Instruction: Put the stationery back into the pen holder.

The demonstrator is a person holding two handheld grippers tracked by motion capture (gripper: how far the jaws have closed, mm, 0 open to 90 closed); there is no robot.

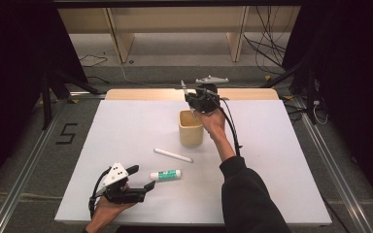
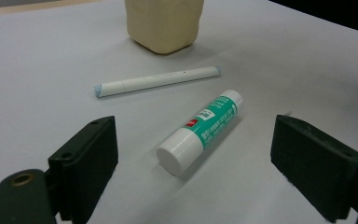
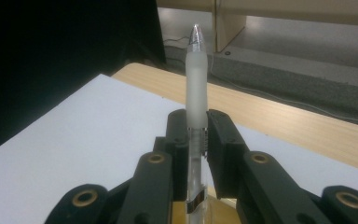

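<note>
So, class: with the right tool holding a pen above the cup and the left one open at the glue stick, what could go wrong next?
1. The right tool pinches the pen on its smooth barrel; it may slip or tilt and miss the cup.
2. The glue stick lies slanted between the open left tool jaws; closing could roll it away.
3. Lowering could tip the cup.

Cup (image 1: 191,128) stands on the desk (image 1: 126,126) near its middle. Marker (image 1: 173,155) lies on the desk just in front of the cup. Glue stick (image 1: 165,175) lies in front of the marker, apart from it. Left gripper (image 1: 143,178) sits at the near left, jaws toward the glue stick. Right gripper (image 1: 193,103) is above the cup's far rim, a pen (image 3: 196,98) between its jaws.
</note>
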